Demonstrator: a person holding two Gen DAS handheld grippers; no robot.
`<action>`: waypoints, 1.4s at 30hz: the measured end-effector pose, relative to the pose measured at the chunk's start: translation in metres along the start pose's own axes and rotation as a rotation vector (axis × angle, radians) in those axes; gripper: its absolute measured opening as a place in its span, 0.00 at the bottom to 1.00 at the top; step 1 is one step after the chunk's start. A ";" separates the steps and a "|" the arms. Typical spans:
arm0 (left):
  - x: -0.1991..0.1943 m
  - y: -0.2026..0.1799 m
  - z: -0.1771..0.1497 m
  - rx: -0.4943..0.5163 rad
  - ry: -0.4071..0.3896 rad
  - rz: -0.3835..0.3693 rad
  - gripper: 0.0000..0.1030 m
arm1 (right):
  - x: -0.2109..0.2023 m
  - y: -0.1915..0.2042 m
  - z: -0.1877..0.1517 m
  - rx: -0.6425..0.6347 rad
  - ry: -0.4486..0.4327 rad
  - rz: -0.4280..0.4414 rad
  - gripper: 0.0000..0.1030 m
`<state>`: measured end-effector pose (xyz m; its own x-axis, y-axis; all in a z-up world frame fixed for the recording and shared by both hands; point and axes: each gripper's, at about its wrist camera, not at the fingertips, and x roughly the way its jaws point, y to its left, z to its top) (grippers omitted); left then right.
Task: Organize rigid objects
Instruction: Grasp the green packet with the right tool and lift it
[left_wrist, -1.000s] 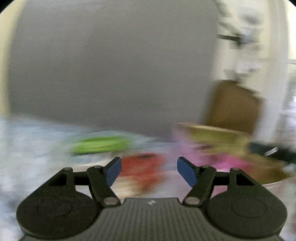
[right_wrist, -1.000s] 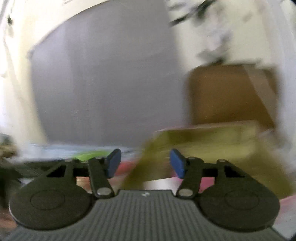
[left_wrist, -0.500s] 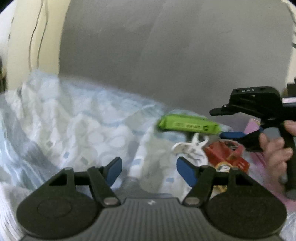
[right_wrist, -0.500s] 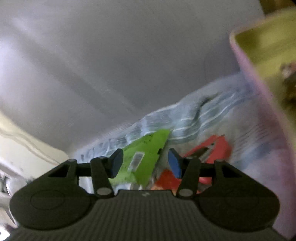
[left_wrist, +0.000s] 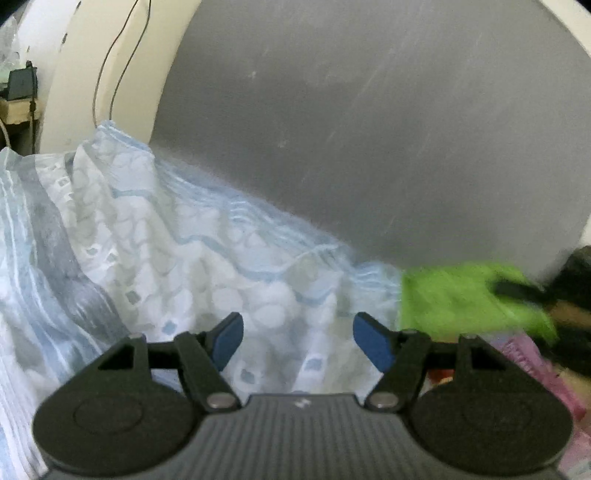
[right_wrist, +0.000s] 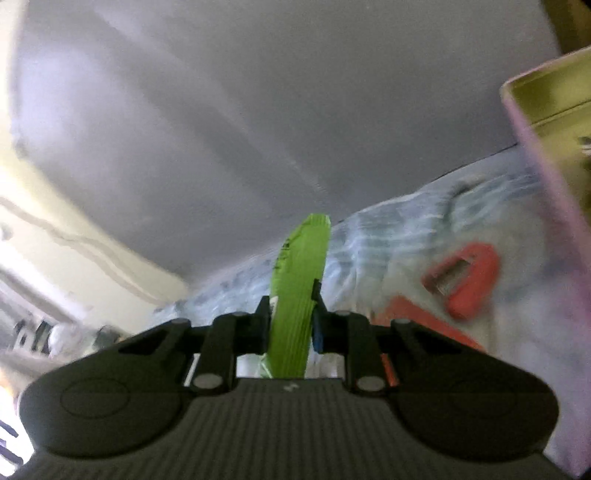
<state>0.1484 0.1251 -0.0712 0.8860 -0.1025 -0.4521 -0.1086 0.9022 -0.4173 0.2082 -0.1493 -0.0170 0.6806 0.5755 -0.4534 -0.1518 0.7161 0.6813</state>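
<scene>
Both views show the green case (right_wrist: 301, 295), clamped in the right gripper (right_wrist: 290, 325) jaws; only the right view shows the red piece (right_wrist: 467, 278). Left gripper (left_wrist: 297, 341) jaws gape over blue-white cloth (left_wrist: 221, 266).

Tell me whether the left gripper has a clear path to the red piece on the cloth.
Probably not directly: the left gripper is open over bare cloth, while the right gripper, clamping the green box, sits between it and the red piece.
</scene>
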 end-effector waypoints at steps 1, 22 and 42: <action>-0.003 -0.001 0.000 0.006 -0.011 -0.025 0.66 | -0.022 -0.003 -0.010 -0.008 -0.001 0.018 0.23; -0.078 -0.195 -0.119 0.445 0.449 -0.655 0.70 | -0.308 -0.115 -0.188 -0.282 -0.253 -0.393 0.68; -0.094 -0.244 -0.171 0.656 0.346 -0.337 0.85 | -0.266 -0.118 -0.211 -0.543 -0.181 -0.458 0.77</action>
<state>0.0149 -0.1568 -0.0618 0.6229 -0.4394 -0.6473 0.5205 0.8504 -0.0763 -0.1064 -0.3029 -0.0982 0.8617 0.1310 -0.4903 -0.1254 0.9911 0.0445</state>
